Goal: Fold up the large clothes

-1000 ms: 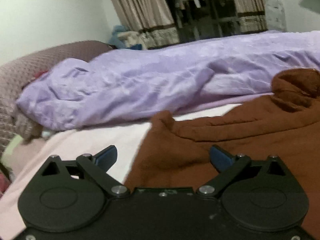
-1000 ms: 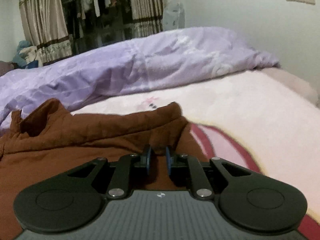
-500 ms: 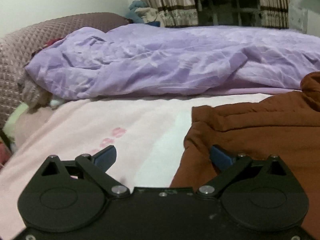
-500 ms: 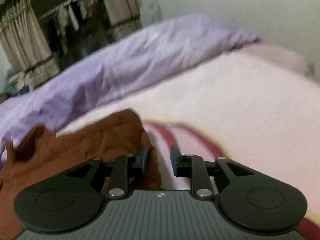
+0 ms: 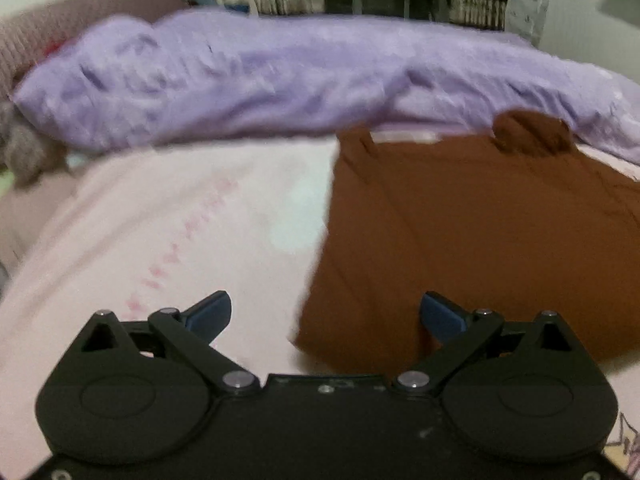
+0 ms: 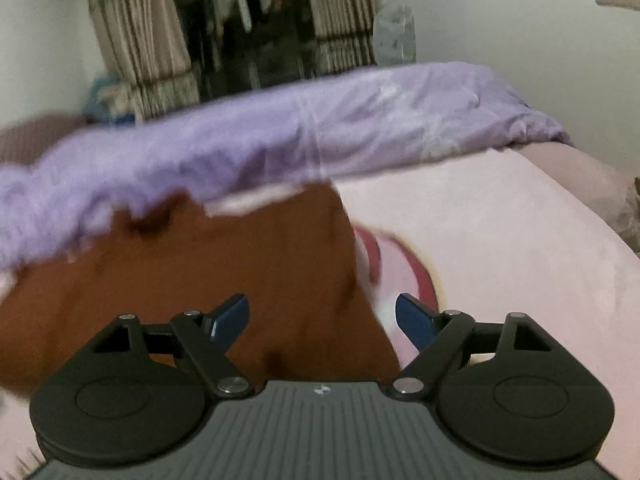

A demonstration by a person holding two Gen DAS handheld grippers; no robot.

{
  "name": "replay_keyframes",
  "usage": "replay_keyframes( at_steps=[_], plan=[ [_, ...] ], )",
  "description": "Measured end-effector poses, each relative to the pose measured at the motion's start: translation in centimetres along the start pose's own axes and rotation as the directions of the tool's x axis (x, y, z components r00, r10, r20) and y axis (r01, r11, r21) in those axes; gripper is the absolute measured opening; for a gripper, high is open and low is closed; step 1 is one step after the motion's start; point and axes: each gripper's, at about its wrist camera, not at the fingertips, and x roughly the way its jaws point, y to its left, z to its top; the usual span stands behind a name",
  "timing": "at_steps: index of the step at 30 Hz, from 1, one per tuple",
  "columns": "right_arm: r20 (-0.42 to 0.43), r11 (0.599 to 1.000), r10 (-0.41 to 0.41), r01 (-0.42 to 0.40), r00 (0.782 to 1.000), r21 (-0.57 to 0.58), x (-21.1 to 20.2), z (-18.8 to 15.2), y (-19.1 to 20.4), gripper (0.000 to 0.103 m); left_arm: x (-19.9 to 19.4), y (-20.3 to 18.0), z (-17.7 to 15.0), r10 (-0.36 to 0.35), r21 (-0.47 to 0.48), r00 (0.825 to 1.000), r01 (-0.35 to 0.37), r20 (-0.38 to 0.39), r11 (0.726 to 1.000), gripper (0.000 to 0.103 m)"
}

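Left wrist view: the left hand-held gripper (image 5: 325, 314) hung spread wide, holding nothing. One brown garment (image 5: 472, 236) lay on the pink bed sheet (image 5: 168, 224), its left edge straight, bare sheet beside it. One purple duvet (image 5: 280, 80) ran along the far side.

Right wrist view: the right hand-held gripper (image 6: 322, 316) gaped empty over the brown garment's (image 6: 208, 264) right edge; open pink bed sheet (image 6: 500, 232) lay to the right.

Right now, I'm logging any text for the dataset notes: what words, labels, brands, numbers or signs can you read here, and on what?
No readable text in either view.
Garment: pale tag at its far edge, blurred, nothing legible.
Right gripper: small round mark on its body, a symbol, no letters.
Blanket: pink printed marks, motion-blurred, unreadable.
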Motion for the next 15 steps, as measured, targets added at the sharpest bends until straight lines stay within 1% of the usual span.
replay_keyframes(
  at_steps=[2,3,4,6,7,8,10,12,13,14,15],
  plan=[
    [-0.048,1.000,-0.013,0.013,0.999,0.012,1.2,-1.0,0.1,0.098,1.2,-0.4,-0.7,-0.031,-0.029,0.999,0.030,-0.011,0.999,0.103],
    [-0.063,1.000,-0.003,0.005,0.998,0.028,1.9,-1.4,0.0,0.101,1.7,-0.4,-1.0,-0.042,-0.050,0.999,0.042,-0.004,0.998,0.103],
    [-0.061,0.999,-0.003,0.006,0.998,0.050,2.4,-1.8,-0.1,0.103,2.1,-0.2,-1.2,-0.061,-0.082,0.998,0.060,-0.009,0.995,0.103],
    [-0.028,0.997,0.003,-0.001,1.000,0.080,3.1,-2.4,-0.4,0.103,2.8,0.3,-1.6,-0.125,-0.158,0.992,0.120,-0.025,0.980,0.103],
    [-0.023,0.996,0.022,-0.020,0.999,0.091,3.3,-2.5,-0.5,0.103,3.0,0.5,-1.7,-0.153,-0.182,0.988,0.144,-0.034,0.973,0.103],
    [-0.025,0.993,0.048,-0.045,0.999,0.108,3.8,-2.5,-0.7,0.103,3.1,0.7,-1.8,-0.165,-0.198,0.985,0.154,-0.040,0.968,0.103],
    [-0.046,0.986,0.077,-0.069,0.996,0.154,4.0,-2.7,-1.3,0.103,2.2,0.9,-1.7,-0.176,-0.193,0.984,0.166,-0.036,0.967,0.103],
    [-0.060,0.977,0.106,-0.093,0.993,0.192,3.8,-2.5,-1.9,0.103,0.7,0.9,-1.9,-0.237,-0.162,0.972,0.233,-0.007,0.959,0.103],
    [-0.056,0.973,0.126,-0.113,0.990,0.199,3.5,-2.5,-2.2,0.103,0.0,0.7,-1.9,-0.254,-0.140,0.967,0.252,0.008,0.957,0.103],
    [-0.047,0.971,0.146,-0.135,0.988,0.196,3.0,-2.5,-2.4,0.103,-0.5,0.4,-2.0,-0.246,-0.109,0.969,0.247,0.018,0.963,0.103],
    [-0.037,0.973,0.151,-0.142,0.988,0.184,2.5,-2.7,-2.4,0.103,-0.7,-0.1,-2.0,-0.226,-0.070,0.974,0.226,0.019,0.972,0.103]
  ],
)
